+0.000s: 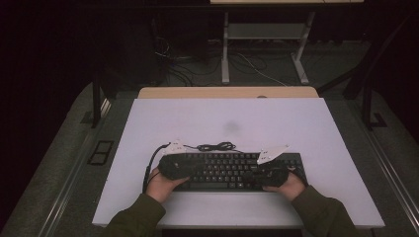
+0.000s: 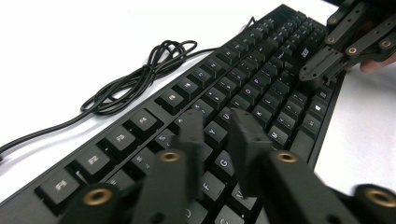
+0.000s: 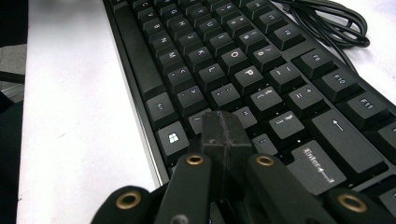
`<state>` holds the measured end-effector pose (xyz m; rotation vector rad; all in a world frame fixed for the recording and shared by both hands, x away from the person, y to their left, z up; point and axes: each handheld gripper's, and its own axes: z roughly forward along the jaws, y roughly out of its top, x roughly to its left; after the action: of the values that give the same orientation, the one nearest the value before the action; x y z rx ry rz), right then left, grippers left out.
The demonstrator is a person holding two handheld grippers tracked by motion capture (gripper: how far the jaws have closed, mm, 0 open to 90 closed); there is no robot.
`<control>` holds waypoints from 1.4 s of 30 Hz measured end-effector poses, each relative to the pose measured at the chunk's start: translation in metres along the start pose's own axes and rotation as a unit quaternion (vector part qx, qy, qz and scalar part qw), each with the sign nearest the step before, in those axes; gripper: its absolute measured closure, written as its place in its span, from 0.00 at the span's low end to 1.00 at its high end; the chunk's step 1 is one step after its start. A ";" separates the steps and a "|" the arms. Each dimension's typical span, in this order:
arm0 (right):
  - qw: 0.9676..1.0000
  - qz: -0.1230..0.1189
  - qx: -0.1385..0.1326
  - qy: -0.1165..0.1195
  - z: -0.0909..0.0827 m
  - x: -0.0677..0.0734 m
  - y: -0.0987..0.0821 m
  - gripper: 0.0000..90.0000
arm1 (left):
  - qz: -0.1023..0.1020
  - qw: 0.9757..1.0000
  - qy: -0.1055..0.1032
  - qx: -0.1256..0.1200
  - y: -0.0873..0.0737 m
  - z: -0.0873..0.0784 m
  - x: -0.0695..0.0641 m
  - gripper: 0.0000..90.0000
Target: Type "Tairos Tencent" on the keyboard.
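Note:
A black keyboard (image 1: pixel 227 170) (image 2: pixel 261 79) (image 3: pixel 224 56) lies across the near part of the white table top (image 1: pixel 222 118). Its black cable (image 1: pixel 217 146) (image 2: pixel 135 79) (image 3: pixel 327 23) is coiled just behind it. My left gripper (image 1: pixel 189 168) (image 2: pixel 217 121) hovers low over the left-hand letter keys, jaws a narrow gap apart and blurred, nothing between them. My right gripper (image 1: pixel 258 170) (image 3: pixel 223 123) is shut, its tips together over the keys beside the Enter key (image 3: pixel 317 161). The right gripper (image 2: pixel 322 65) also shows far off in the left gripper view.
A person's hands in olive sleeves (image 1: pixel 143 215) come in from the near edge. Bare white surface stretches behind and beside the keyboard. A wooden desk edge (image 1: pixel 227 92) lies past the white top, and a metal desk frame (image 1: pixel 267 32) with floor cables stands beyond.

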<state>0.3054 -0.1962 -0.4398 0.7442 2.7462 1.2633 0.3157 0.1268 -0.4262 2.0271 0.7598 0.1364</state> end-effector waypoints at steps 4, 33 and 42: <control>1.000 0.000 -0.001 -0.001 0.000 0.000 0.000 0.99 | 0.000 1.000 0.003 0.014 0.003 0.004 -0.001 0.99; 1.000 0.000 -0.001 -0.001 0.000 0.000 0.000 0.99 | 0.012 0.998 0.009 0.068 0.003 0.020 0.002 0.99; 1.000 0.000 -0.001 -0.001 0.000 0.000 0.000 0.99 | 0.009 0.998 0.004 0.054 0.004 0.015 0.003 0.99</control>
<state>0.3050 -0.1962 -0.4400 0.7449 2.7428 1.2651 0.3255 0.1155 -0.4318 2.1378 0.7689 0.1165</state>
